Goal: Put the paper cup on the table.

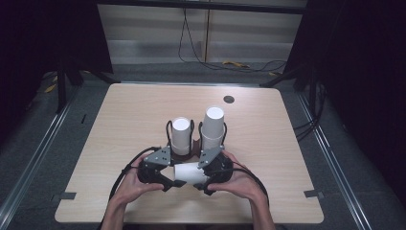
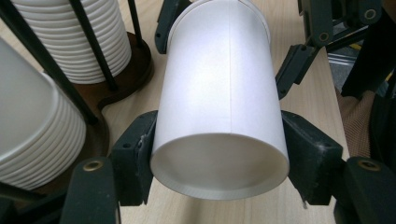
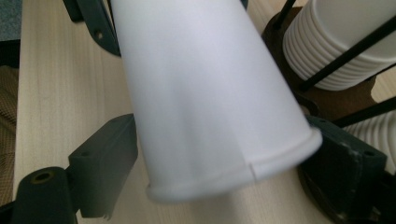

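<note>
Paper cup [image 2: 219, 107] held sideways between two grippers
Left gripper [image 2: 219, 154] clamps its base; right gripper [image 3: 224, 158] jaws stand wide around its rim, above the tabletop [image 1: 134, 115]

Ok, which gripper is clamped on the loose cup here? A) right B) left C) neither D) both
B: in the left gripper view both pads of the left gripper press the cup at its base end, while the right gripper stands open around the rim end, one pad apart from it.
</note>
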A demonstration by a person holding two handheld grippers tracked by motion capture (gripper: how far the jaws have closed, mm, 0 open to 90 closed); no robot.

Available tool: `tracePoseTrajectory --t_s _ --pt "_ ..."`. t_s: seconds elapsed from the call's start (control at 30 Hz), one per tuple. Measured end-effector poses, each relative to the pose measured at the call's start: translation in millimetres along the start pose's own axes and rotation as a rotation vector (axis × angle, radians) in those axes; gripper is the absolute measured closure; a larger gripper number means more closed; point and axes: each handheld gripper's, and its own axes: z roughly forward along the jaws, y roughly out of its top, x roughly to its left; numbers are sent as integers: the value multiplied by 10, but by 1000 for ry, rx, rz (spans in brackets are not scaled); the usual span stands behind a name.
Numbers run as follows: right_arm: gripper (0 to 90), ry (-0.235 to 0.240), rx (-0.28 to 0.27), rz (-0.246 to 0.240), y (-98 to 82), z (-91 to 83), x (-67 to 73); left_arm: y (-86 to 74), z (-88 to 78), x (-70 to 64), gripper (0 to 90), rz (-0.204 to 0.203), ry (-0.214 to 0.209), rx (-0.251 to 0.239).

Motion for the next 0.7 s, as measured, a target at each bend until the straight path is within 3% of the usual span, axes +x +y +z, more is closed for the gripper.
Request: tracePoseTrajectory --t_s 0.27,0.37,0.47,0.7 --pt "148 9 0 48 -63 -38 -27 -60 -92 -3 339 -17 19 -44" --pt "149 -4 -20 64 -108 -48 -27 -99 -110 -8 339 -43 21 -87" --pt "142 1 -20 97 -170 -27 -36 -126 -124 -6 338 -41 16 -120" --pt "146 -26 -82 142 -311 -17 -16 -172 -123 -23 337 -33 17 -167"
